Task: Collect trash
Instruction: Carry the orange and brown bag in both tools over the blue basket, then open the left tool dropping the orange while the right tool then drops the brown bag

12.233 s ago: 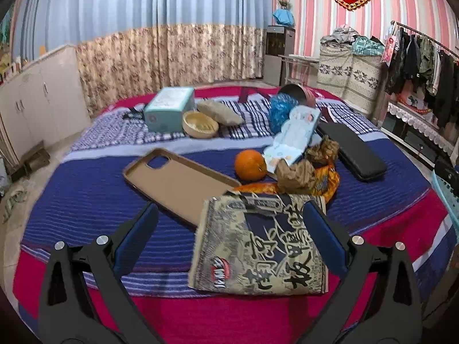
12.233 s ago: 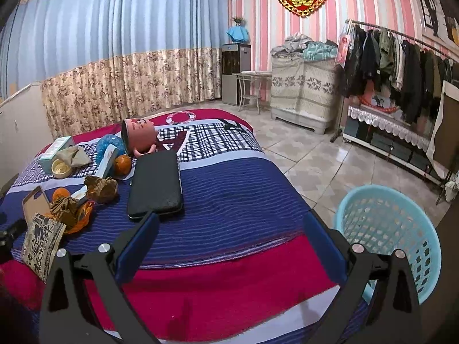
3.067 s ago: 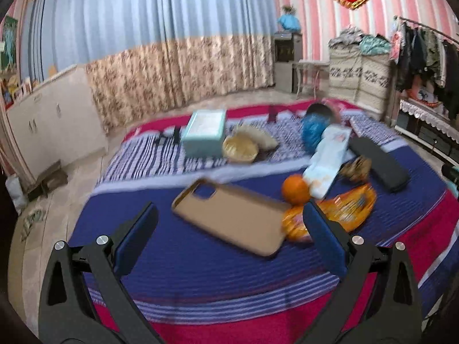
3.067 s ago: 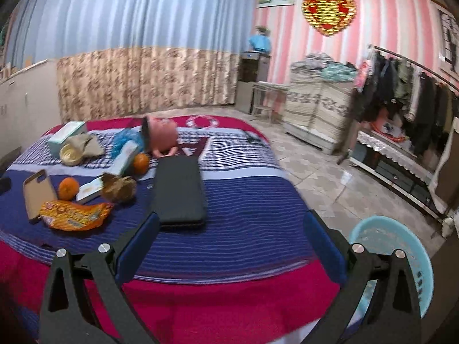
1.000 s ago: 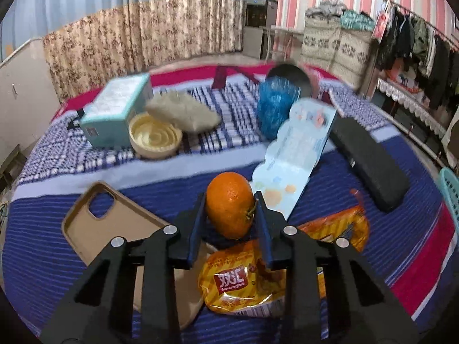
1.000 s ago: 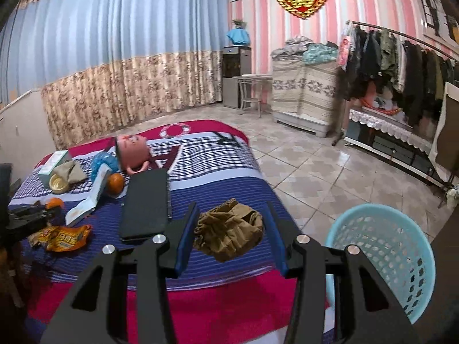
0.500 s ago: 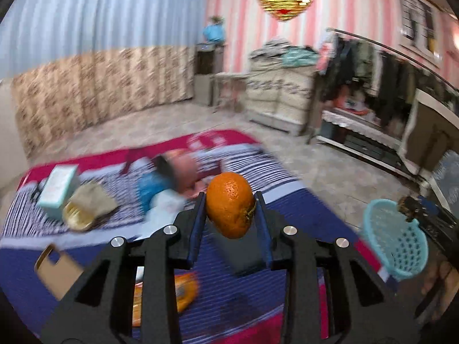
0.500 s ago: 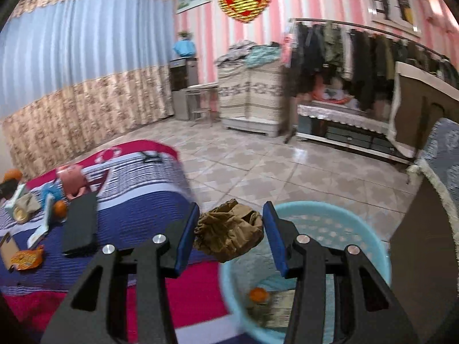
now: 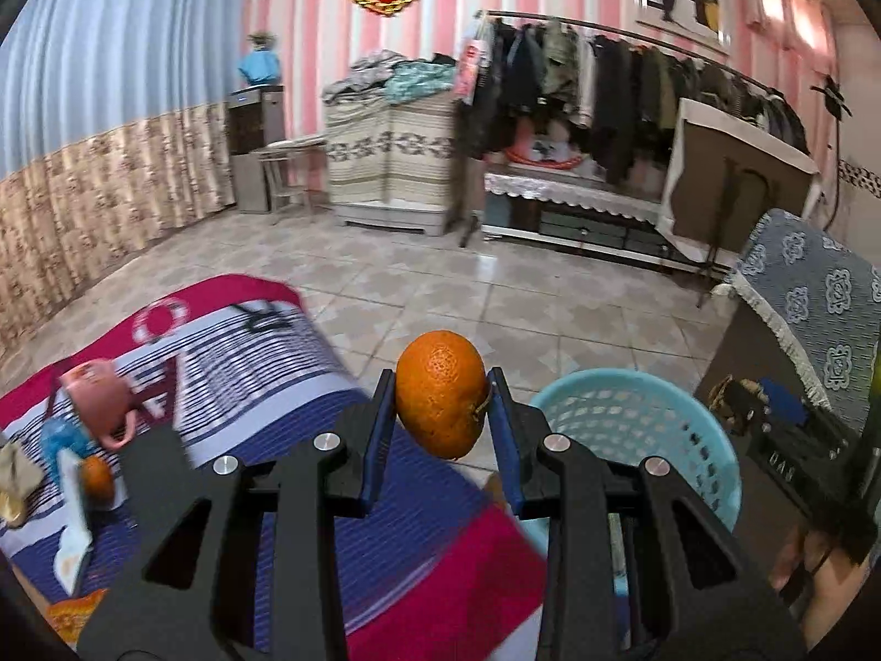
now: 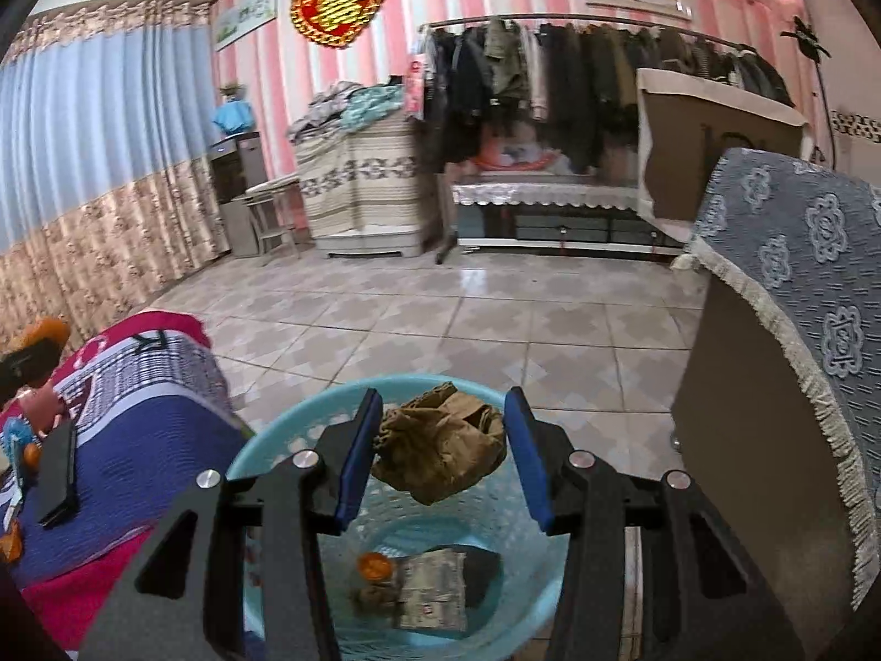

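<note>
The right gripper (image 10: 443,454), clenched on a crumpled brown paper wad (image 10: 440,449), hangs directly above the blue basket (image 10: 264,449); the left gripper (image 9: 440,421), grasping an orange (image 9: 440,394), sits left of the basket, farther off

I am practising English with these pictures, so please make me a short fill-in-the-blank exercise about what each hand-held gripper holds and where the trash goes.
1. The left hand-held gripper is shut on an ____.
2. The right hand-held gripper holds a crumpled brown ____ over the basket.
3. The colour of the basket is light ____.
4. The black case lies on the ____.

Missing words: orange; paper; blue; bed
</note>
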Demonstrator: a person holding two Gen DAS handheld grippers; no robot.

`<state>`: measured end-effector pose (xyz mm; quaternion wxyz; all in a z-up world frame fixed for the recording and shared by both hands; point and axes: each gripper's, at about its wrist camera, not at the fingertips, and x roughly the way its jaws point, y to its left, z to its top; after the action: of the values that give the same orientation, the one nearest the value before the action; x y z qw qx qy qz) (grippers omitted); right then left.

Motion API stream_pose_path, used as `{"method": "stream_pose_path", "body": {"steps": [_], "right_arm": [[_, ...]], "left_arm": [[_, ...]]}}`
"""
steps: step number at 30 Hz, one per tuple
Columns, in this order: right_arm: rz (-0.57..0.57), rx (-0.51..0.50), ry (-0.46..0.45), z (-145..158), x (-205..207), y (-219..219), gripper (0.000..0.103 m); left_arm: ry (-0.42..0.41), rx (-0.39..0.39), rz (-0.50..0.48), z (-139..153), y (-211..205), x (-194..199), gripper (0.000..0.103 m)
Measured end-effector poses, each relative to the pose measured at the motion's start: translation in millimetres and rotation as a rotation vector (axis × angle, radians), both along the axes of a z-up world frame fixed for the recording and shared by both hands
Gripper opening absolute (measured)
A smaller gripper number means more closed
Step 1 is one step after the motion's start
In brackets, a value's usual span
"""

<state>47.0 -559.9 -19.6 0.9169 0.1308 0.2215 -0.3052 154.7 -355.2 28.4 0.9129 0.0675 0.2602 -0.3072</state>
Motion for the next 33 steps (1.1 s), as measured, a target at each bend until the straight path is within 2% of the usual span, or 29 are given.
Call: {"method": "stream_pose_path", "body": {"steps": [6, 10, 14, 18, 20, 22, 25, 33], "right_arm": [[-0.048, 0.030, 0.004, -9, -8, -20, 0.046], [-0.072, 0.059, 0.010, -16, -14, -31, 0.046], [-0.100, 0.109, 0.004, -24, -22, -41, 0.046], [-0.090, 0.111, 0.016, -28, -18, -42, 0.046], [-0.085, 0.114, 0.023, -30, -16, -43, 0.046], [-0.082, 0.124, 0.027, -32, -15, -43, 0.046], [-0.077, 0.126, 0.032, -33, -12, -42, 0.046], [-0.040, 0.093, 0.060, -32, 6, -25, 0.046]], "left_arm": [[0.010, 0.012, -0.075, -8, -52, -3, 0.032], [0.083, 0.031, -0.120, -46, -77, -3, 0.032], [0.077, 0.091, -0.155, -81, -98, -2, 0.032], [0.118, 0.121, -0.168, -102, -116, 6, 0.036], [0.112, 0.141, -0.156, -105, -116, 6, 0.049], [0.110, 0.122, -0.139, -102, -110, 9, 0.066], [0.081, 0.110, -0.081, -94, -96, 15, 0.083], [0.045, 0.048, 0.061, -66, -42, 38, 0.097]]}}
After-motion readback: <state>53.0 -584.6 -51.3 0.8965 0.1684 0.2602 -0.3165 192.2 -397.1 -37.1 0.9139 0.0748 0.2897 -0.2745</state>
